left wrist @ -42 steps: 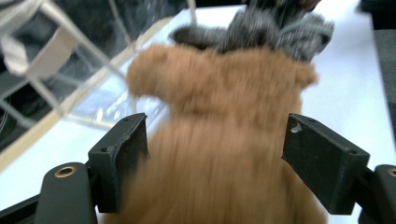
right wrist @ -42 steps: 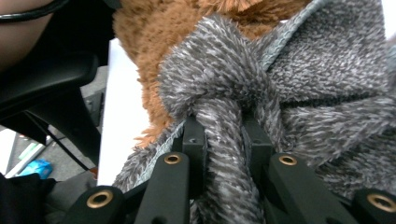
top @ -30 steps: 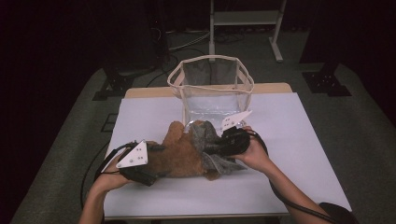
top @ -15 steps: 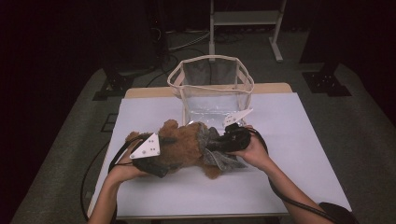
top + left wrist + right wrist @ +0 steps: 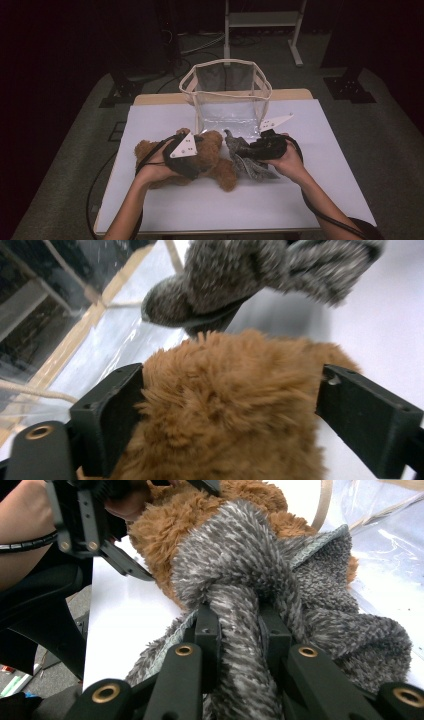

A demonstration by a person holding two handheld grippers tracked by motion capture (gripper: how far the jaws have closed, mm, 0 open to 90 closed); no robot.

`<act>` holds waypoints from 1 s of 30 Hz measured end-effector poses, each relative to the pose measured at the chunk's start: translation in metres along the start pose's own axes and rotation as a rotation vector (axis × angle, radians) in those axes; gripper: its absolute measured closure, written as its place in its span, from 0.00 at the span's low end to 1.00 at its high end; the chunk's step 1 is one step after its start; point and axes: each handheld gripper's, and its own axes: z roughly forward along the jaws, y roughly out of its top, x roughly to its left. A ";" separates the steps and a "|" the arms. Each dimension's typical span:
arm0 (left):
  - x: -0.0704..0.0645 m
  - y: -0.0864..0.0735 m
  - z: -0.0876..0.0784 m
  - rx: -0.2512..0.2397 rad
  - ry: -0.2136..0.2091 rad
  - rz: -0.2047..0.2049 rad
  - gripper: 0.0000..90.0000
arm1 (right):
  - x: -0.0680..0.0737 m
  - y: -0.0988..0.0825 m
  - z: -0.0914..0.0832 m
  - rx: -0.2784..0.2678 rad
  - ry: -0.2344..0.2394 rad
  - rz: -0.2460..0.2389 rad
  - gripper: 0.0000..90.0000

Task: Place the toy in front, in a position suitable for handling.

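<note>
**Bear and cloth at frame centre, one gripper on each**

Table (image 5: 150,210): white top, spanning the lower half of the high view. Bag (image 5: 226,95): clear, upright, open-topped, at upper centre. Bear (image 5: 212,155): brown plush, lying left of centre, below the bag. Cloth (image 5: 247,160): grey, fuzzy, touching the bear's right side. Left gripper (image 5: 230,405): jaws wide, having just been opening, straddling the bear's fur; contact at the pads cannot be determined. Right gripper (image 5: 239,630): jaws narrow, clamped on a bunched fold of the cloth
</note>
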 end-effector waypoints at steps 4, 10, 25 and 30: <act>-0.001 0.003 0.010 0.068 0.040 0.030 0.16 | -0.001 -0.001 0.001 0.003 0.001 0.000 0.83; 0.000 0.005 0.009 0.089 0.053 0.056 0.57 | -0.003 -0.002 0.004 0.010 0.006 0.006 0.83; -0.009 0.032 -0.002 -0.123 -0.126 -0.009 0.65 | 0.017 0.005 -0.021 -0.042 0.031 -0.055 0.83; -0.021 0.053 0.011 -0.156 -0.211 0.018 0.65 | 0.026 -0.004 -0.045 -0.053 0.015 -0.067 0.83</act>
